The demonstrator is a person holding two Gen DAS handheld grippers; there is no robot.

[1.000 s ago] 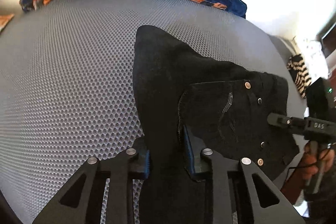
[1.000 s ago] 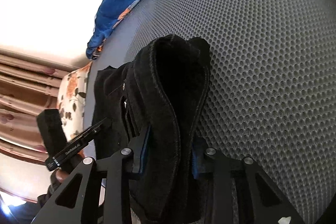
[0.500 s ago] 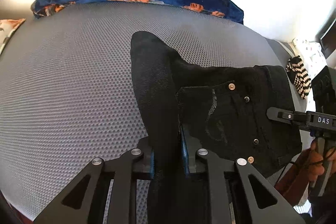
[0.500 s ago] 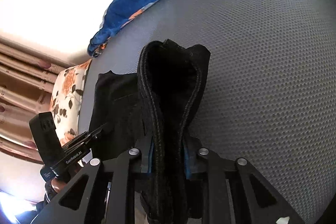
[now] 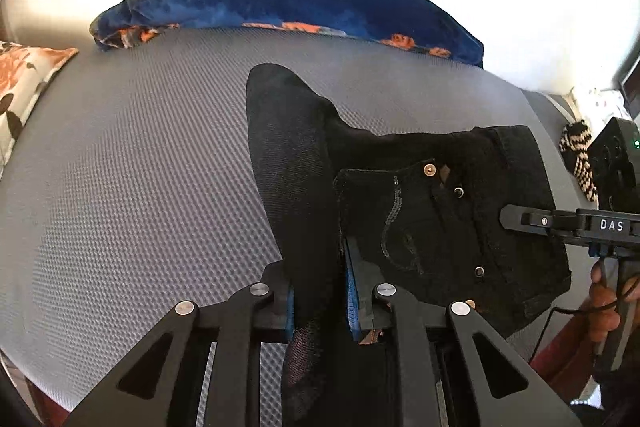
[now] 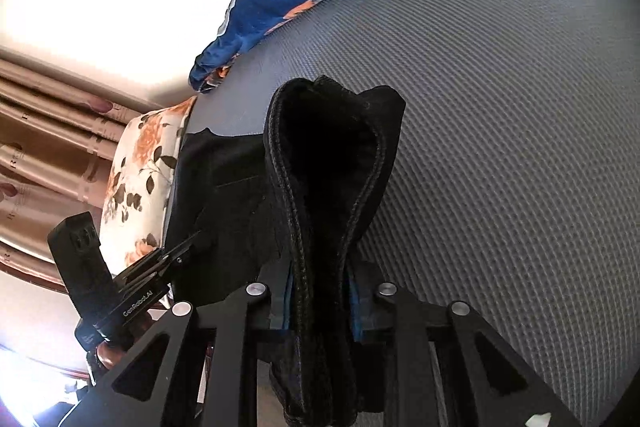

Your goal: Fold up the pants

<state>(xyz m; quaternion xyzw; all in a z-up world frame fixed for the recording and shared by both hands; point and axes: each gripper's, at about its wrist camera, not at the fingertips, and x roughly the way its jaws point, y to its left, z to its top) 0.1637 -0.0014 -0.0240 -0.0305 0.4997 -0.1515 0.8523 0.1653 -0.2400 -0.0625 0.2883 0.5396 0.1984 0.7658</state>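
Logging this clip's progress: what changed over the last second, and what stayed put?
Both grippers closed further: the left gripper and right gripper now pinch the black pants tighter than a second ago, and both views shifted, showing more of the mat's far edge. The pants still rest on the grey mat; the blue blanket and floral pillow are unmoved.

the black pants [image 5: 436, 227], denim with copper rivets and a sequinned pocket facing up, hang bunched and lifted over the grey mesh mattress [image 5: 132, 187] near its right edge, seams doubled together.
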